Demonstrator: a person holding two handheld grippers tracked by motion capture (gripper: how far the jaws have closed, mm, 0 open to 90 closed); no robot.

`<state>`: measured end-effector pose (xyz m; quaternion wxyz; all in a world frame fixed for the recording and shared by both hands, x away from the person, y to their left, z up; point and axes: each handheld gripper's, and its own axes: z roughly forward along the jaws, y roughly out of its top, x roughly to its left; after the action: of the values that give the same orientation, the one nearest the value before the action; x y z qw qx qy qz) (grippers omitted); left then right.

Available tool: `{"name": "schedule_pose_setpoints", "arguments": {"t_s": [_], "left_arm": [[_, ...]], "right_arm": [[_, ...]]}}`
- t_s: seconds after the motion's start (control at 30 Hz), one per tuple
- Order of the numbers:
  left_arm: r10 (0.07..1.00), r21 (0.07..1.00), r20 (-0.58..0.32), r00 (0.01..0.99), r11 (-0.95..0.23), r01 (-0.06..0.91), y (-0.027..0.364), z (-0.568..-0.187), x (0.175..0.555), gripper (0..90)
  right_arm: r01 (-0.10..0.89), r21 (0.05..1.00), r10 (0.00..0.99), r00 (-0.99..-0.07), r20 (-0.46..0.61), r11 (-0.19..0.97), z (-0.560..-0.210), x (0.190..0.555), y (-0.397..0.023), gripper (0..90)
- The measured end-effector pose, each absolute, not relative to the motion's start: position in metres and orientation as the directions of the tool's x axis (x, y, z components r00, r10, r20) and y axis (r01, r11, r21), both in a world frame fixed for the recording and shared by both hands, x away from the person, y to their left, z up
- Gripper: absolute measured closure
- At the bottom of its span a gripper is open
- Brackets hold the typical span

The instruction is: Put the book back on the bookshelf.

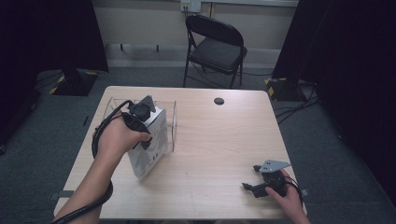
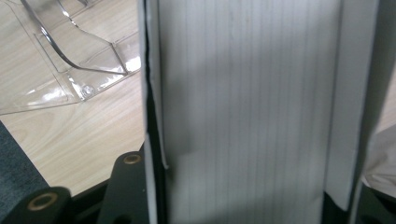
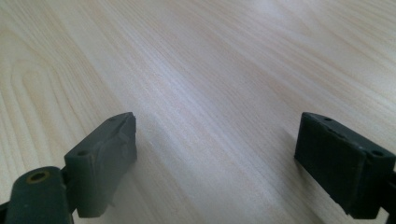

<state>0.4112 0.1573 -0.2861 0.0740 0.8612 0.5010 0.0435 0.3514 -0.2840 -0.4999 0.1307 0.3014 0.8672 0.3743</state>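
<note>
A thick white book (image 1: 150,151) with a grey pattern on its cover stands upright on the left part of the wooden table (image 1: 219,140). My left gripper (image 1: 145,128) comes at it from above and is shut on it. In the left gripper view the book's page edges (image 2: 243,93) run between the jaws of my left gripper (image 2: 247,198), with a cover on each side. A clear plastic stand (image 1: 172,122) sits right behind the book, and its curved wall (image 2: 70,60) lies to the left. My right gripper (image 1: 250,177) rests open near the front right, nothing between its jaws (image 3: 215,158).
A black folding chair (image 1: 217,46) stands beyond the table's far edge. A small black round cap (image 1: 219,101) sits in the tabletop near the back. Dark curtains hang at both sides, and cables lie on the grey floor (image 1: 299,100) at the right.
</note>
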Motion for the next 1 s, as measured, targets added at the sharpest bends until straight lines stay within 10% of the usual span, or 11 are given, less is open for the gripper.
{"name": "schedule_pose_setpoints", "arguments": {"t_s": [1.0], "left_arm": [[0.903,0.166,-0.004,0.43,-0.423,0.891,0.139,-0.289,0.437,52.9]], "right_arm": [[0.425,0.728,0.62,-0.785,-0.001,0.538,-0.5,0.351,-0.284,12.0]]}}
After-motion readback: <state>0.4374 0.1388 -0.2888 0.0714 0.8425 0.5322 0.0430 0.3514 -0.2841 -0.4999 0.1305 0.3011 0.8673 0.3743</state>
